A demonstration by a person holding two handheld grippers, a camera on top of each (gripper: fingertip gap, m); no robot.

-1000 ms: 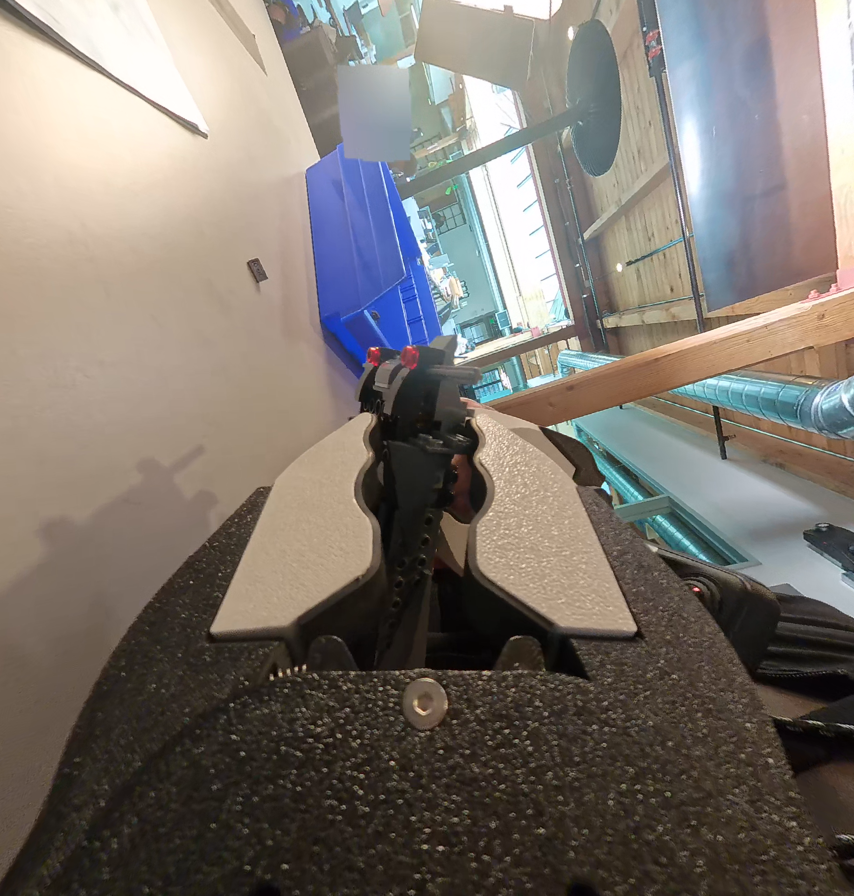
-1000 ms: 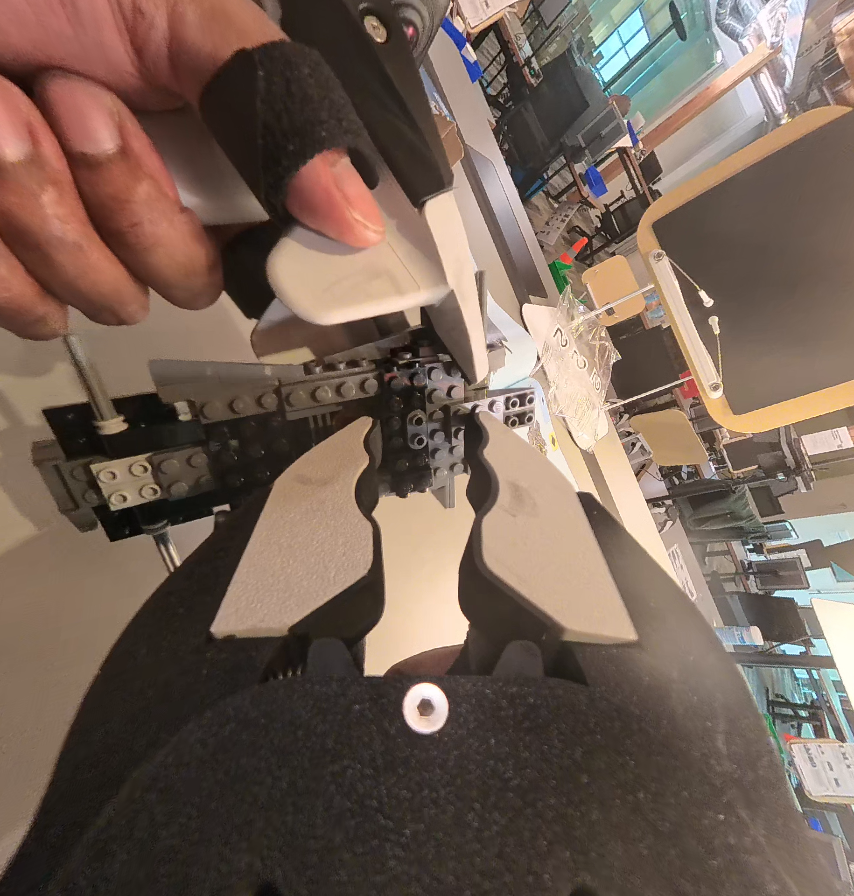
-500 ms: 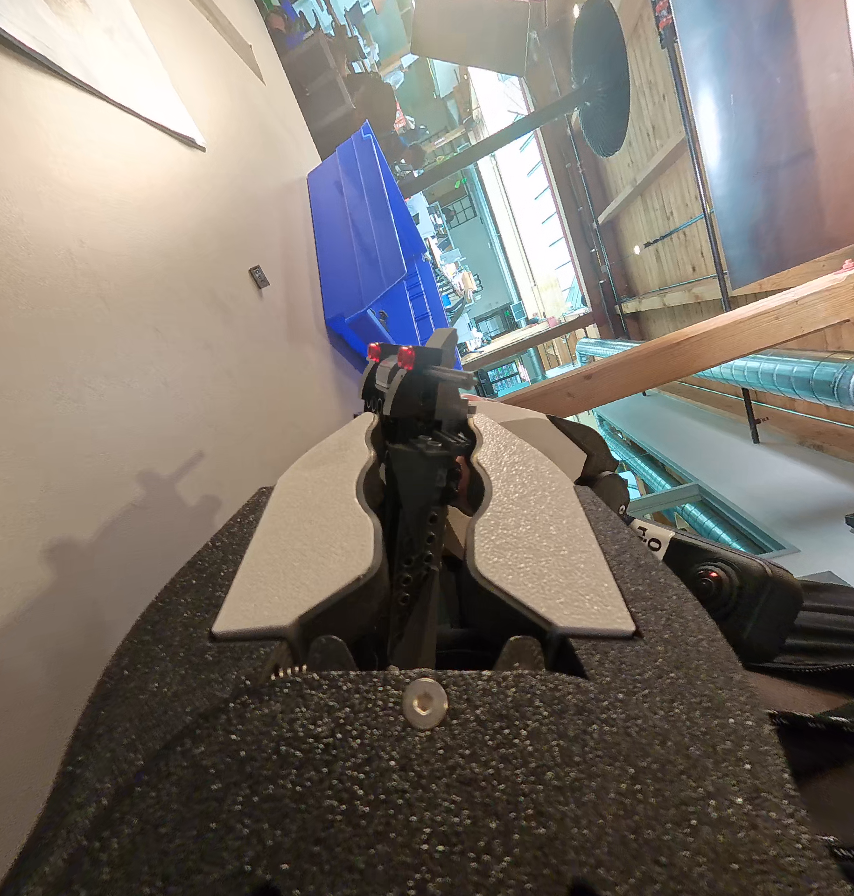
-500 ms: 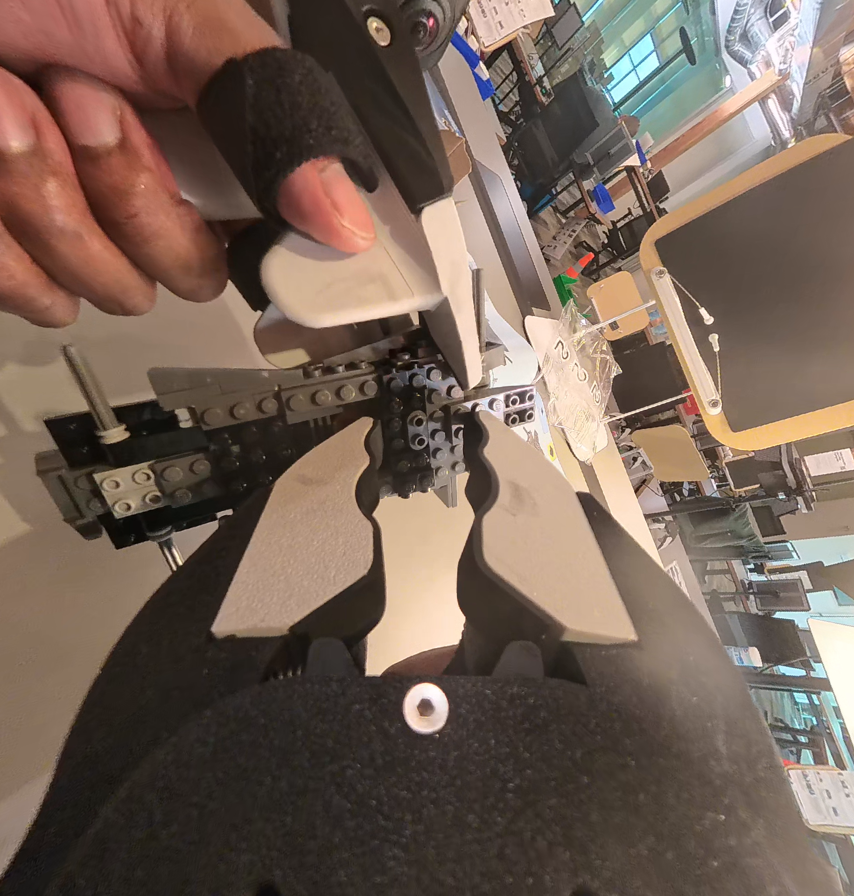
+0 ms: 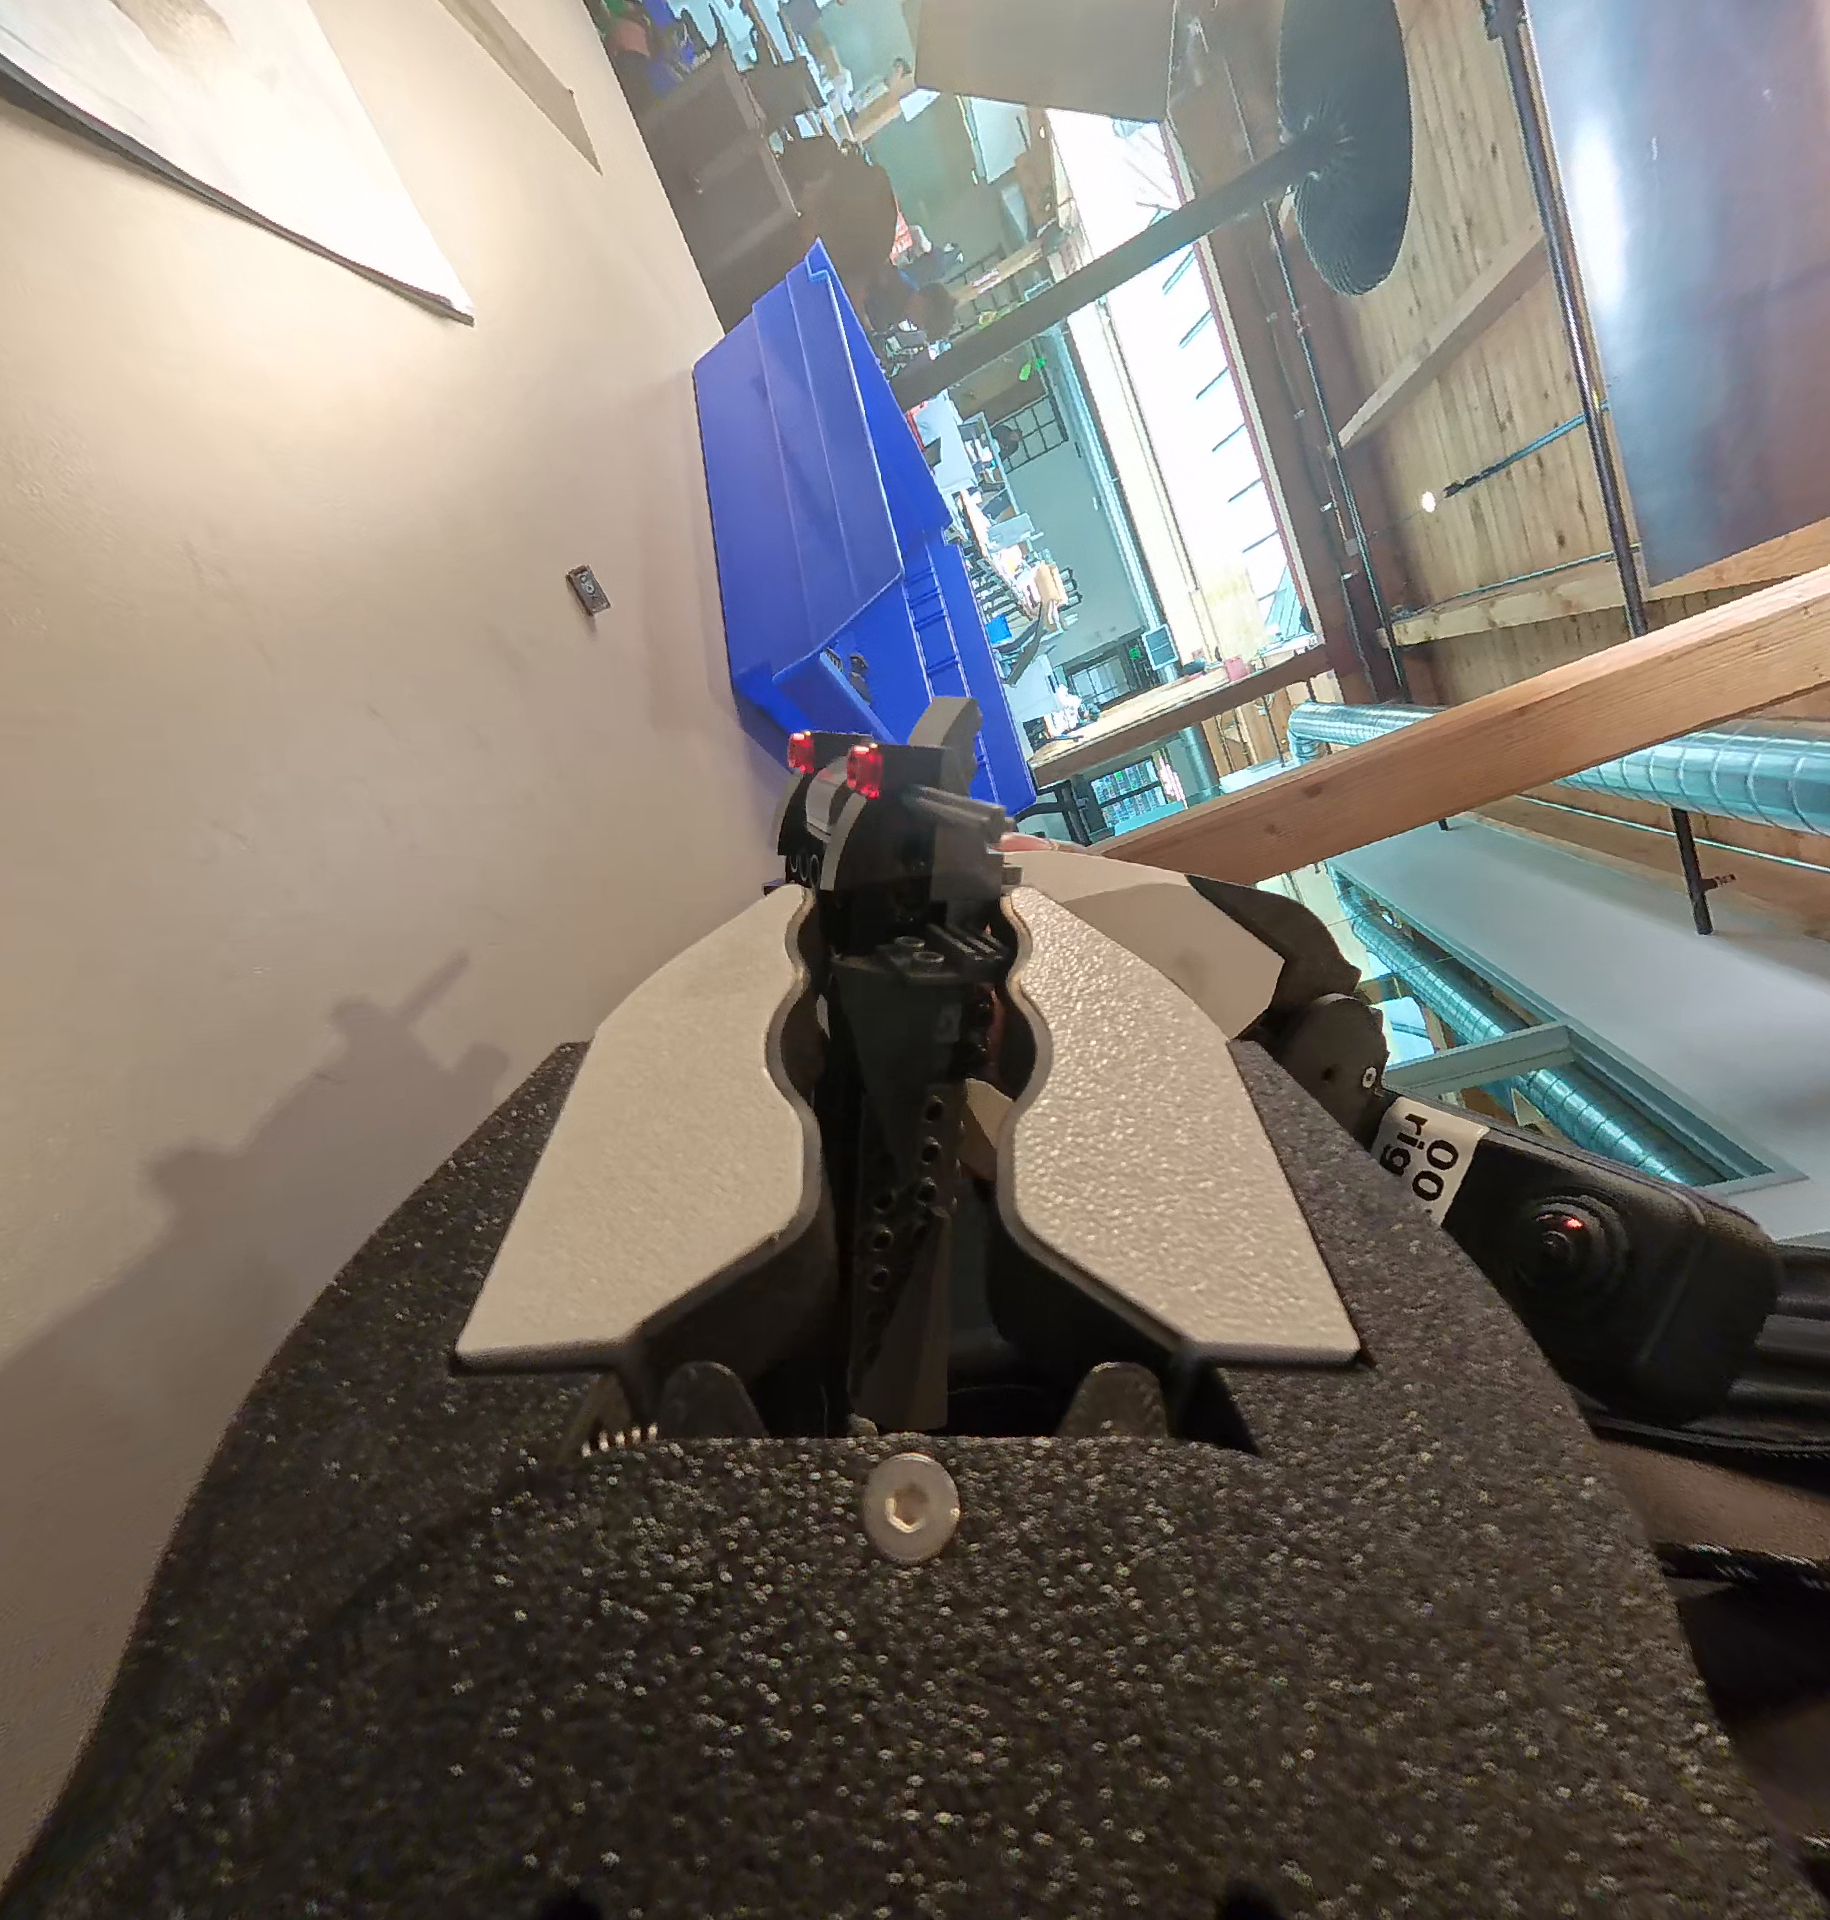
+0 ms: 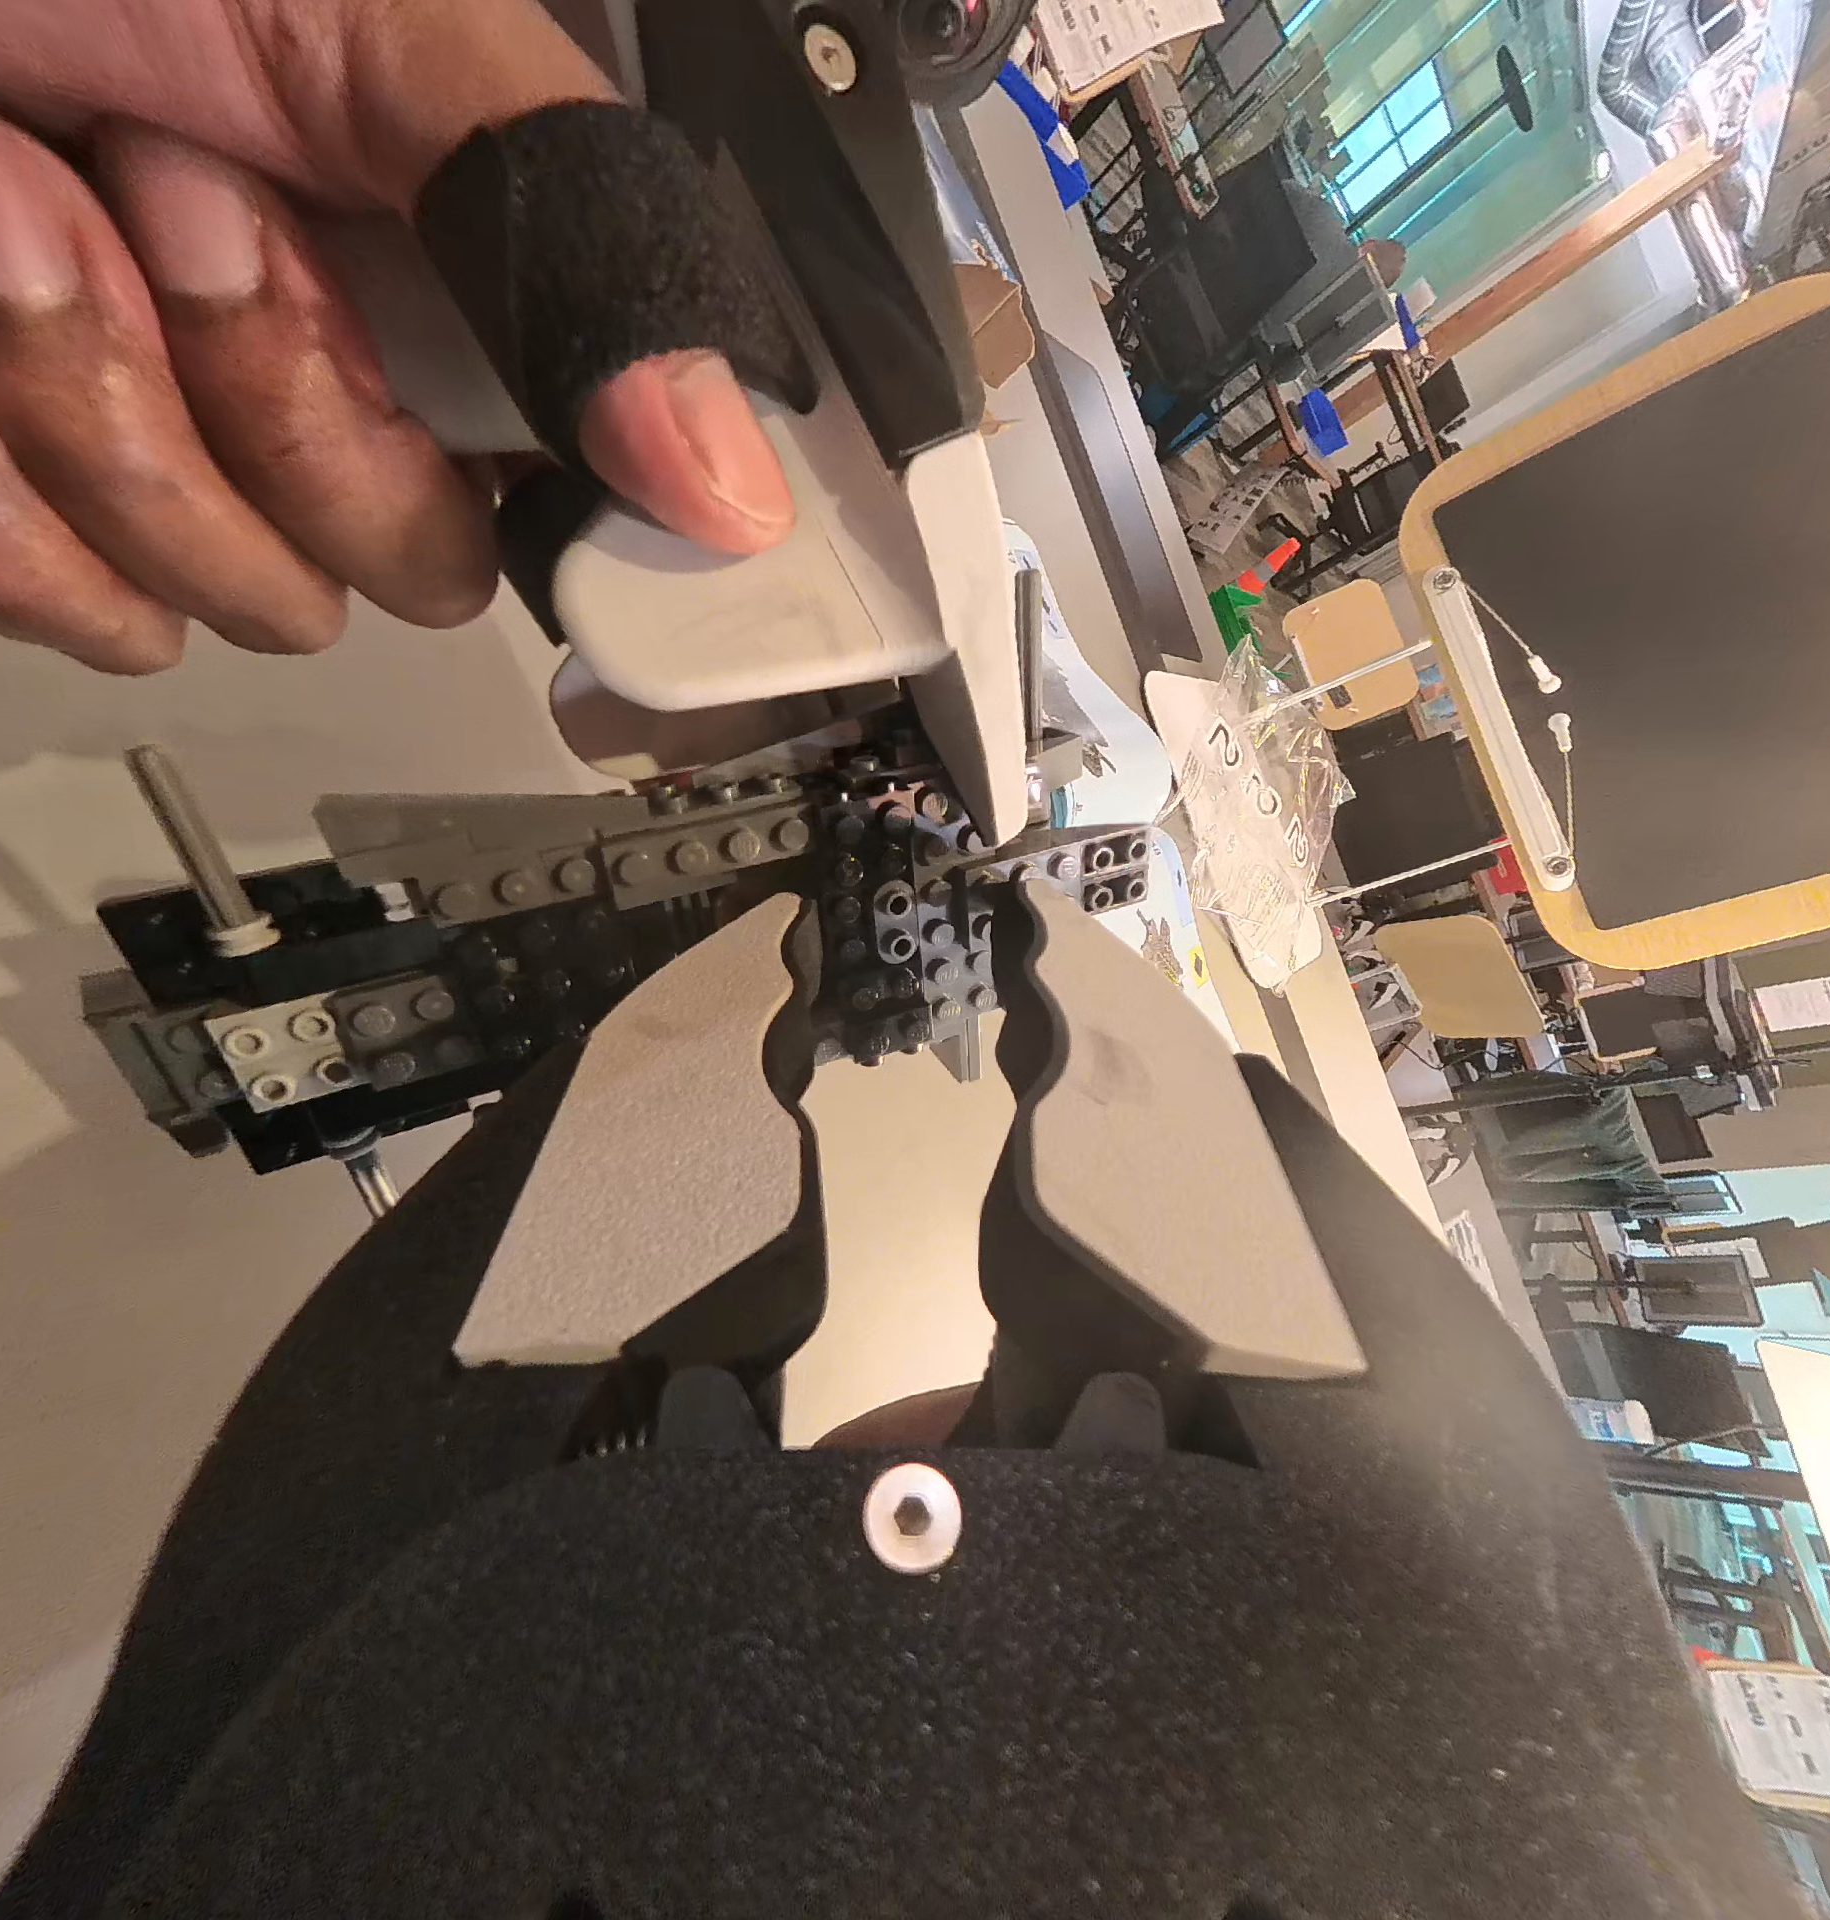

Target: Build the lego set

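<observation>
Pinching a dark grey and black toy-brick model between its 2 pale fingers, the left hand-held gripper holds the model end-on, so that it runs back between the fingers toward the gripper body, with 2 small red studs at the far tip. Both pads press against the model's sides. Beyond it a blue plastic bin stands on the pale table, and a small dark piece lies alone on the table near the bin. In the right wrist view the right hand-held gripper clamps the studded dark block at the middle of the same model, its 2 fingers closed against the block's 2 sides. The model stretches to the left as a long grey and black wing with a metal bolt standing through it. A person's hand, its thumb in a black sleeve, grips the other hand-held gripper from above; that gripper's pale finger comes down onto the model just above the block. A crumpled clear plastic bag lies on the table just beyond.
</observation>
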